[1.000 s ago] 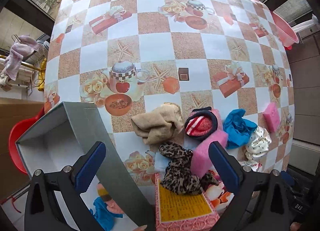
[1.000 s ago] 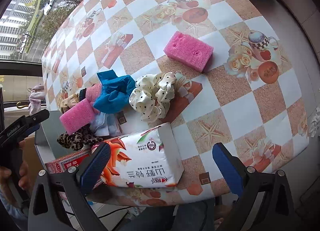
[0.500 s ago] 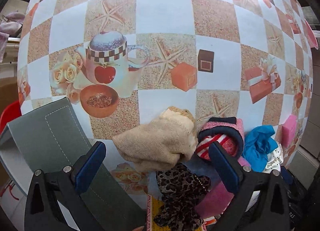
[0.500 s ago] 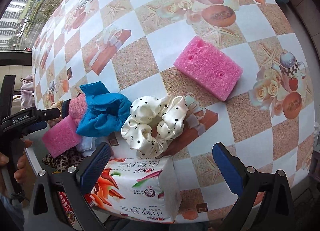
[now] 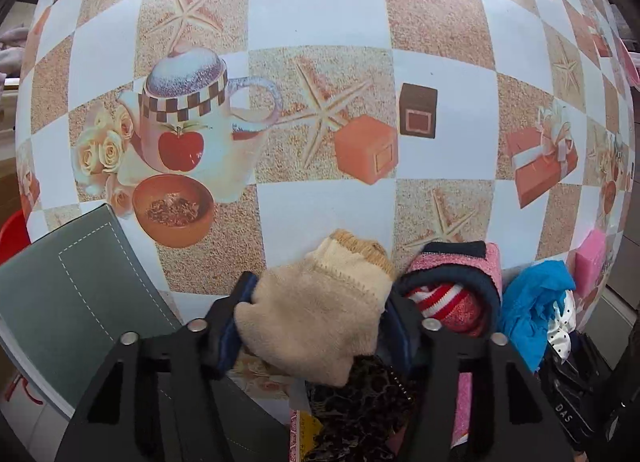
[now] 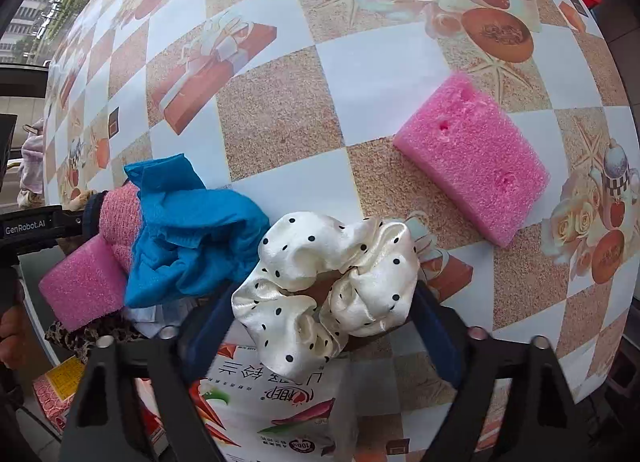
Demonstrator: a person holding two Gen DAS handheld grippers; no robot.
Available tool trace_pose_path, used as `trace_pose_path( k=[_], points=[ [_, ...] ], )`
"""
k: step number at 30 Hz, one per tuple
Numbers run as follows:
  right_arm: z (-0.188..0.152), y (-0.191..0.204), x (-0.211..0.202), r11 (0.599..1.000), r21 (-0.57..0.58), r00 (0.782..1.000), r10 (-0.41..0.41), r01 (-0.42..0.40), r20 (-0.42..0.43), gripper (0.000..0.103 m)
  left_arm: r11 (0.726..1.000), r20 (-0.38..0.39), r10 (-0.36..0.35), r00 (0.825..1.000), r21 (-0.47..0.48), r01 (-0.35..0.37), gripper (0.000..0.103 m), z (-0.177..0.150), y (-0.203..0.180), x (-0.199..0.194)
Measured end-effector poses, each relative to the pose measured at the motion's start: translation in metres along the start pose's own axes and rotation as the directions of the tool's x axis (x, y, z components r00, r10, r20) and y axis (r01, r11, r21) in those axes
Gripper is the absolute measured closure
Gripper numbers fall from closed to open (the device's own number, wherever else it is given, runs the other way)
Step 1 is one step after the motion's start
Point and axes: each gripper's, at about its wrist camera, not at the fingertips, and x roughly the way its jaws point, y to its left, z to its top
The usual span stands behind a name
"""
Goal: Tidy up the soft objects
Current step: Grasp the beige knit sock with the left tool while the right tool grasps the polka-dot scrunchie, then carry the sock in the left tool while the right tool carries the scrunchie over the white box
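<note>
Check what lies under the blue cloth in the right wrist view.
The blue cloth drapes over a pink knit piece and a pink sponge; pale fabric pokes out below. Whatever lies beneath its middle is covered.

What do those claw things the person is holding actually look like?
Both look alike: the left claw and right claw are black plastic frames with silver screws and dark blue padded fingertips. White "GenRobot.AI" lettering marks the left one's side.

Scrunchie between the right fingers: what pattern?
Cream satin with small black polka dots; the scrunchie shows best in the right wrist view.
</note>
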Motion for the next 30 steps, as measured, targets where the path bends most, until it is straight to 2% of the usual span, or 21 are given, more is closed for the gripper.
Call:
trace_pose_path(
  k=[1,2,4,10,18,23,27,30],
  points=[
    [0.0,0.002,0.002,1.0,0.001,1.0,-0.003,0.003,-0.005,0.041,1.0,0.006,0.001,1.0,0.001,-0.001,0.057,-0.002,0.0,0.0],
    [-0.001,0.001,0.001,1.0,0.001,1.0,-0.012,0.012,0.0,0.049,1.0,0.015,-0.004,1.0,0.002,0.004,0.068,-0.002,0.001,-0.001],
    [-0.002,0.003,0.0,1.0,0.003,1.0,-0.001,0.001,0.014,0.062,1.0,0.03,-0.021,0.999,-0.001,0.021,0.074,-0.005,0.004,-0.006],
    [-0.007,-0.006,-0.013,0.999,0.026,0.998,0.03,-0.031,0.046,0.065,1.0,0.133,0.001,0.991,0.005,-0.001,0.075,-0.011,0.008,-0.033],
    [-0.022,-0.016,-0.045,0.994,0.059,0.992,0.082,-0.088,0.098,0.065,0.998,0.247,-0.019,0.969,0.055,0.006,0.075,-0.031,0.001,-0.073],
    [-0.029,-0.018,-0.065,0.994,0.043,0.987,0.097,-0.104,0.126,0.065,0.997,0.294,-0.043,0.955,0.081,0.02,0.075,-0.05,-0.005,-0.097],
    [-0.033,-0.017,-0.072,0.993,0.044,0.984,0.099,-0.106,0.145,0.065,0.993,0.325,-0.08,0.942,0.113,0.045,0.075,-0.061,0.005,-0.117],
    [-0.041,-0.022,-0.079,0.994,0.05,0.983,0.093,-0.102,0.159,0.065,0.986,0.342,-0.116,0.932,0.151,0.068,0.075,-0.078,-0.014,-0.12]
  ],
)
